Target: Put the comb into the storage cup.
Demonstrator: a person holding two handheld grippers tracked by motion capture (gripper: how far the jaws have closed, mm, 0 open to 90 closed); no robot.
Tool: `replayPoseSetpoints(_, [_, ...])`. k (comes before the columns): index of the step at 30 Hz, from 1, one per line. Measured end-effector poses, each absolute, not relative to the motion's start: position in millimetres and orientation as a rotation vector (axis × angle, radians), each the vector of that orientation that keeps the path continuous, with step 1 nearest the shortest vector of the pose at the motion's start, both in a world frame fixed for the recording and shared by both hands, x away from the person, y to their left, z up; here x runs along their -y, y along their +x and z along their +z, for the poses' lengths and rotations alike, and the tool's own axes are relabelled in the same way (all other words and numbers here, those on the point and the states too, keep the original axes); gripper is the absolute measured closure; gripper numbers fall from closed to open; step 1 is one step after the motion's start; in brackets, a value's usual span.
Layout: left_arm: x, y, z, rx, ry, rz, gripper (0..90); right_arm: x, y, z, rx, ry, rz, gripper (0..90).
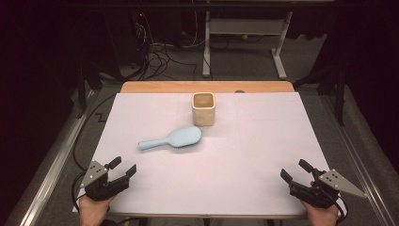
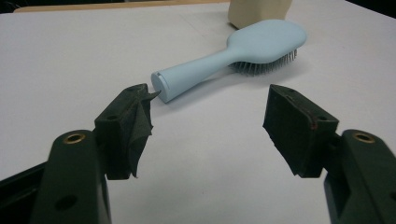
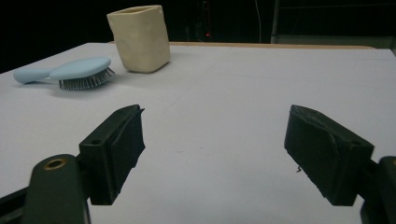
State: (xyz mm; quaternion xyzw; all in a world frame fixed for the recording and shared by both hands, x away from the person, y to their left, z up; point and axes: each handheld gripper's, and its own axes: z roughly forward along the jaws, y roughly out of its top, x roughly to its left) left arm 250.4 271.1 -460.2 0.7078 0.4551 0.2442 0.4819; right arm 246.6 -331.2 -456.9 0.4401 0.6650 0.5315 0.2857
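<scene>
A light blue hairbrush (image 1: pixel 171 139) is lying bristles down near the middle of the white table cover (image 1: pixel 244 160), its handle pointing toward the left near corner and its head just in front of a cream square-sided cup (image 1: pixel 203 108). The cup is standing upright, close to the brush head; whether the 2 are touching cannot be told.

The left gripper (image 1: pixel 121 171) is sitting at the left near corner of the cover, held low by the person's left hand (image 1: pixel 92 210), which is coming in from the bottom edge. Its 2 black jaws are standing apart with nothing between them, and they are aiming up the table toward the brush handle. In the left gripper view the handle's flat end (image 2: pixel 164 86) is lying just beyond the jaw tips, apart from them.

The right gripper (image 1: pixel 295 171) is sitting at the right near corner, held by the right hand (image 1: pixel 323 214), well apart from the brush. Its jaws are also spread wide and holding nothing, angled toward the middle of the table. In the right gripper view the brush (image 3: pixel 70 71) and the cup (image 3: pixel 140 37) are showing far off to the left.

The cover is leaving a strip of wooden tabletop (image 1: pixel 207 86) bare along the far edge. Beyond it, grey carpet (image 1: pixel 244 61), a tangle of black cables (image 1: pixel 160 54) and the white legs of another desk (image 1: pixel 244 42) are sitting in a dark room.
</scene>
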Motion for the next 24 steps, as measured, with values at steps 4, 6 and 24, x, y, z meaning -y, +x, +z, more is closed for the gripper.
replayPoseSetpoints(4, [-271.2, 251.7, -459.5, -1.109, 1.716, 0.589, 32.3, 331.3, 246.7, -456.9, -1.777, 1.177, 1.424, 20.2])
replayPoseSetpoints(6, [-271.2, 251.9, -459.4, -1.11, 1.715, 0.587, 32.3, 331.1, 246.9, -457.0, -1.778, 1.176, 1.423, 20.2])
replayPoseSetpoints(24, [-264.8, 258.0, -455.5, -1.081, 1.694, 0.557, 32.1, 330.7, 247.4, -457.4, -1.781, 1.189, 1.421, 20.2])
